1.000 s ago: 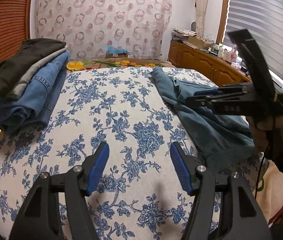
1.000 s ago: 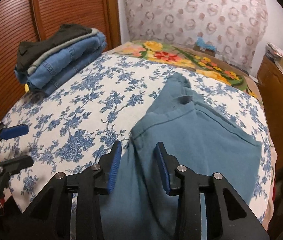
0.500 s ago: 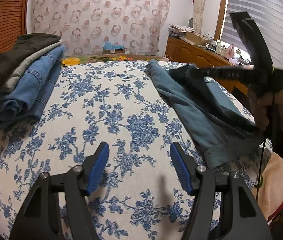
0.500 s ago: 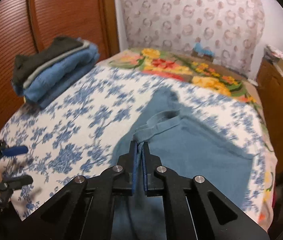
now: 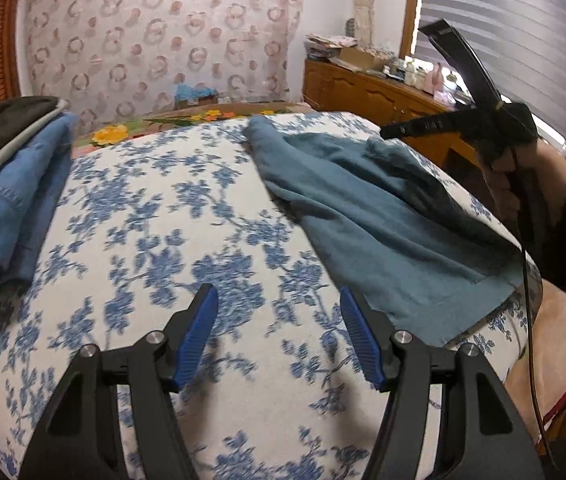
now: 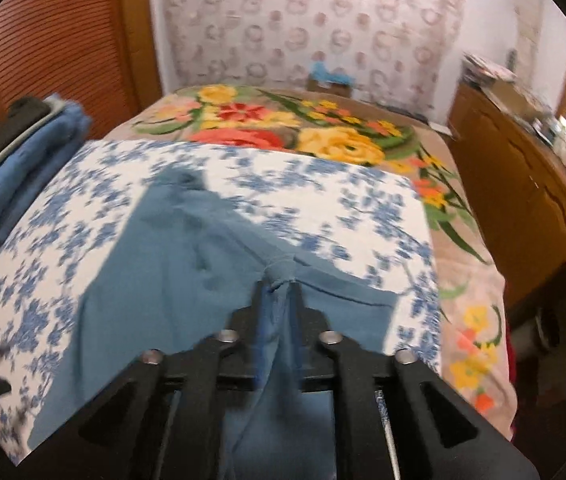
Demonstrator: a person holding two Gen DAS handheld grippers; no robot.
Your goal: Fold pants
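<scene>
While the right gripper (image 6: 279,284) is clamped tight on a bunched fold of the teal pants (image 6: 155,264), we note the cloth lifted into a small peak at its tips, with the rest of the garment spreading away ahead and to the left of that claw over the blue-flowered bedspread (image 6: 343,184). Our left gripper (image 5: 279,320) hangs wide apart above bare bedspread, holding nothing; the pants lie ahead and to its right, their near hem just beside its right finger. From the left wrist view we see the right gripper raised over the far edge of the pants. A stack of folded clothes (image 5: 7,184) sits well apart, ahead and left of the left claw.
</scene>
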